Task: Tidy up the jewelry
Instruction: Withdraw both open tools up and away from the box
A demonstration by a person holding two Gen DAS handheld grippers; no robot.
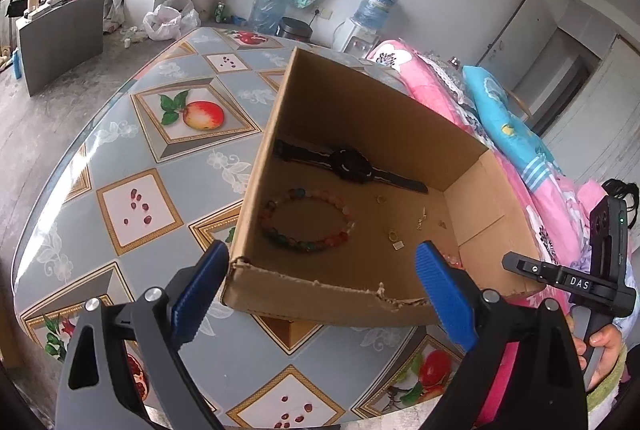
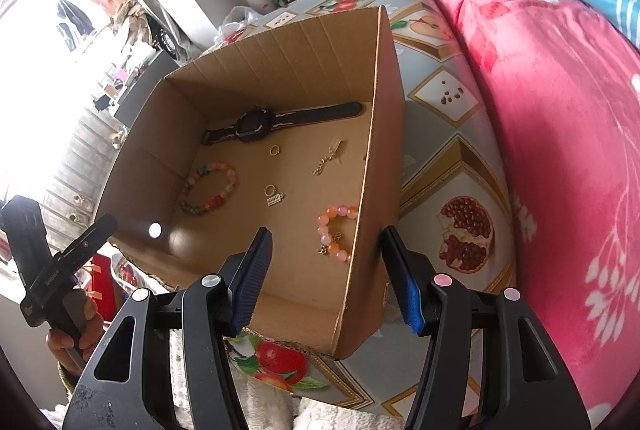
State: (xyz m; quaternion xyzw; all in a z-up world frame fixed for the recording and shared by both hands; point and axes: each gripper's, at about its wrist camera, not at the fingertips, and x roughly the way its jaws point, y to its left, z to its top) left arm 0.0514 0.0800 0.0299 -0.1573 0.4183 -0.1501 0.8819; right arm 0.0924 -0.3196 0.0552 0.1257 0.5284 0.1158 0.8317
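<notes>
The open brown cardboard box (image 2: 288, 77) sits on the fruit-patterned tablecloth (image 1: 132, 157) with the jewelry on its floor. The right gripper (image 2: 326, 280), jaws wide and empty, straddles the box's right wall, and the orange-pink bead bracelet (image 2: 334, 232) lies just ahead of its inner finger, so this arm looks nearer. The left gripper (image 1: 318, 290), also wide and empty, hovers over the torn near edge. Only the right view shows that bracelet whole.

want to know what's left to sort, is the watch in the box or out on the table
In: the black watch lies flat on the cardboard box floor, against its far wall.
</notes>
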